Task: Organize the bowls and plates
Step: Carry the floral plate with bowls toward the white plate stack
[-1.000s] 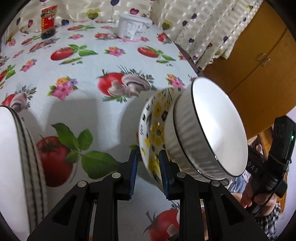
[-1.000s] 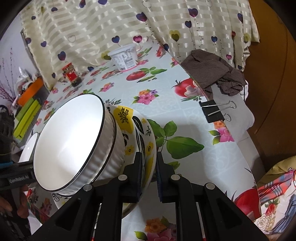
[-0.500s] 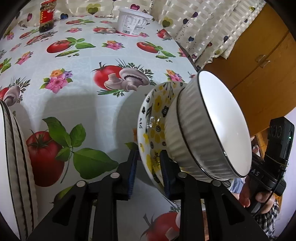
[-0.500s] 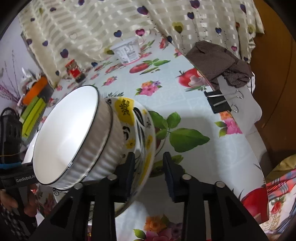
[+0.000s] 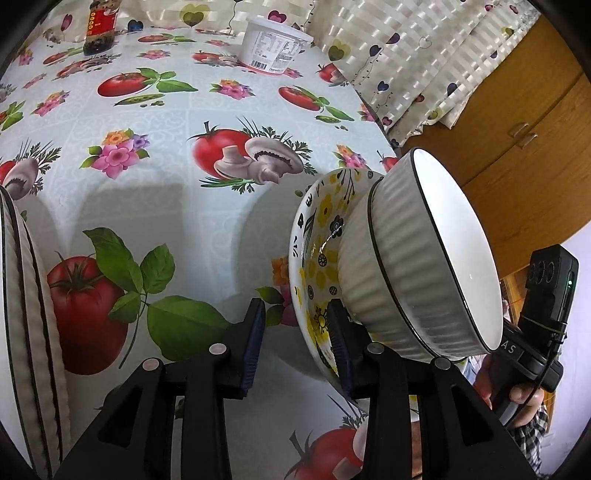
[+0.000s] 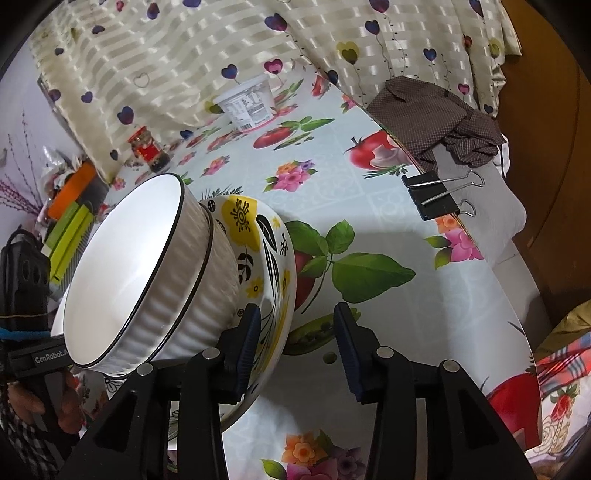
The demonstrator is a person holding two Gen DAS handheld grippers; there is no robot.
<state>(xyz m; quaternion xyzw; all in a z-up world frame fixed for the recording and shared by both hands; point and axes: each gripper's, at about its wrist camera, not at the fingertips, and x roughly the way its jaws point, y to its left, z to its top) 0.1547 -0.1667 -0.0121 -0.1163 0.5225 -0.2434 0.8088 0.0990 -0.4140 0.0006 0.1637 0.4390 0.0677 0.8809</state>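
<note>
1. Your left claw [image 5: 295, 343] stands partly open. Its jaws have just been opening, and the rim of the yellow-flowered bowl [image 5: 317, 236] sits between them: the right pad lies against the bowl's inside, while the left pad stands clear of its outer wall.
2. Your right claw [image 6: 295, 347] is also partly open and has just been opening. The same flowered rim [image 6: 273, 258] lies between its jaws; the left pad is at the inside of the bowl, the right pad well apart from the outside. Neither claw squeezes the bowl.
3. The flowered bowl rests on the desk [image 5: 207, 206], near its front edge, between your two claws.
4. Nested inside it are white ribbed bowls [image 5: 417, 266] with thin dark rims, stacked one in the other. In both views the stack [image 6: 155, 273] looks tipped away from the lens; how much of that is fisheye I cannot tell.
5. At the left edge of the left wrist view, more white ribbed dishes [image 5: 22, 302] stand close to the lens.
6. Far back on the desk sit a white plastic tub [image 5: 273, 51] and a red-labelled jar [image 5: 99, 26].
7. A binder clip [image 6: 436, 195] grips the desk's right edge, just below a brown cloth [image 6: 436, 118].
</note>
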